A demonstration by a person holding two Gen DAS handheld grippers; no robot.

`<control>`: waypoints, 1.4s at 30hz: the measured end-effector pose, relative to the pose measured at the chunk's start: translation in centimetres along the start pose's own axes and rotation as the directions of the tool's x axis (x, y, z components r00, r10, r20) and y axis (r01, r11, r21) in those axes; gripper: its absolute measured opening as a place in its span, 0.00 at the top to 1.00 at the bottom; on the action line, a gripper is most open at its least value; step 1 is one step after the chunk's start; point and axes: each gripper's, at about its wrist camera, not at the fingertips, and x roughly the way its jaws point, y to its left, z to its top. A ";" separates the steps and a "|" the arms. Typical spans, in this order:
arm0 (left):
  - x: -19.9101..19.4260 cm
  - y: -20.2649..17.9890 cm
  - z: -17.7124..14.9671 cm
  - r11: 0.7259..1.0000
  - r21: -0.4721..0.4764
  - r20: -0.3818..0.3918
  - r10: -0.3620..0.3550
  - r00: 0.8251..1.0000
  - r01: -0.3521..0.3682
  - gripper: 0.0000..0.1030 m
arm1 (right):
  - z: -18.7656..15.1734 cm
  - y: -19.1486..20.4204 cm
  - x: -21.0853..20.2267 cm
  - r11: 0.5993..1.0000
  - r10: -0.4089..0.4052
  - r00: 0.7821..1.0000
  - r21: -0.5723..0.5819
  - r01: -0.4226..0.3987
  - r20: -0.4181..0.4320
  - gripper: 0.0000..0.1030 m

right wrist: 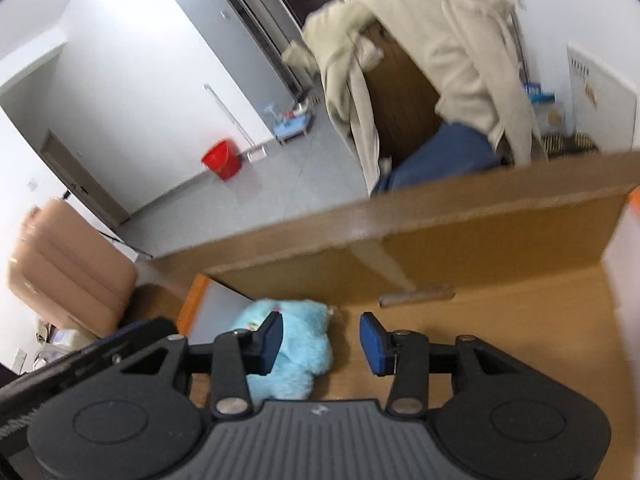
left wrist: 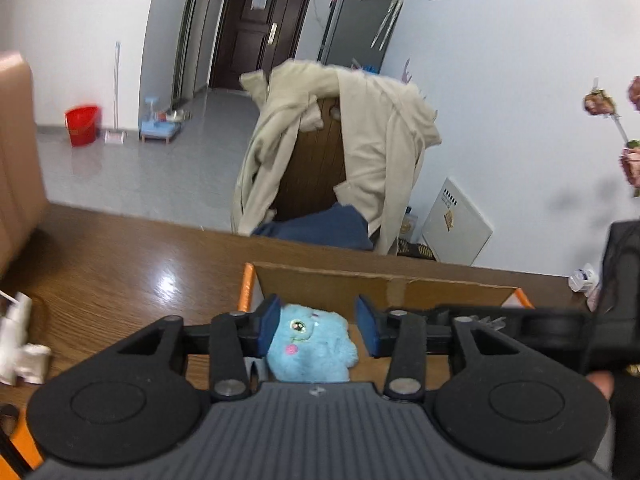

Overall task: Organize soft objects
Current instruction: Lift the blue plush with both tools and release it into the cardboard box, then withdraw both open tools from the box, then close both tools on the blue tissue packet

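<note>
A light blue plush toy (left wrist: 314, 346) with a green eye and pink cheek lies inside an open cardboard box (left wrist: 384, 286) with orange edges on the wooden table. My left gripper (left wrist: 318, 326) is open above the box, its blue pads either side of the toy without clamping it. In the right wrist view the same plush toy (right wrist: 298, 338) lies in the box's left corner by the cardboard wall (right wrist: 460, 248). My right gripper (right wrist: 320, 342) is open and empty, over the box floor just right of the toy.
A chair draped with a beige coat (left wrist: 360, 140) and blue cloth stands beyond the table (left wrist: 120, 264). White objects (left wrist: 18, 344) lie at the table's left. A red bucket (left wrist: 82, 124) stands on the floor. A tan padded chair (right wrist: 68, 272) is at left.
</note>
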 end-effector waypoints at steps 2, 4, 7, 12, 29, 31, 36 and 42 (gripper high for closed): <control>-3.0 -0.4 0.1 1.000 0.024 0.020 0.008 1.000 -0.009 0.49 | 0.2 0.9 -3.6 0.998 -0.027 0.999 -0.054 0.029 0.042 0.56; -6.0 -0.7 -0.1 0.999 0.044 0.035 0.021 0.999 -0.023 0.40 | 0.5 1.3 -7.8 0.992 -0.059 0.995 -0.102 0.068 0.085 0.46; -10.5 -1.1 -1.0 0.992 0.089 0.055 0.081 0.995 -0.086 0.25 | -0.4 1.2 -15.3 0.978 -0.098 0.986 -0.171 0.121 0.135 0.32; -18.2 -2.1 -3.3 0.975 0.172 0.088 0.124 0.988 -0.138 0.06 | -3.6 1.7 -25.7 0.926 -0.198 0.956 -0.278 0.255 0.216 0.17; -32.8 -3.5 -18.0 0.967 0.200 0.261 0.102 0.960 -0.157 0.00 | -22.6 4.3 -38.1 0.876 -0.104 0.905 -0.393 0.280 0.412 0.11; -34.0 -3.3 -20.9 0.968 0.200 0.287 0.093 0.953 -0.154 0.00 | -26.0 4.4 -38.4 0.878 -0.082 0.904 -0.399 0.265 0.420 0.11; -36.0 -2.5 -27.5 0.958 0.250 0.292 0.061 0.954 -0.138 0.00 | -33.5 4.1 -37.9 0.890 -0.057 0.915 -0.395 0.228 0.399 0.08; -37.4 -1.7 -33.0 0.953 0.194 0.318 0.163 0.934 -0.233 0.00 | -42.4 4.0 -37.3 0.889 -0.063 0.883 -0.376 0.262 0.466 0.07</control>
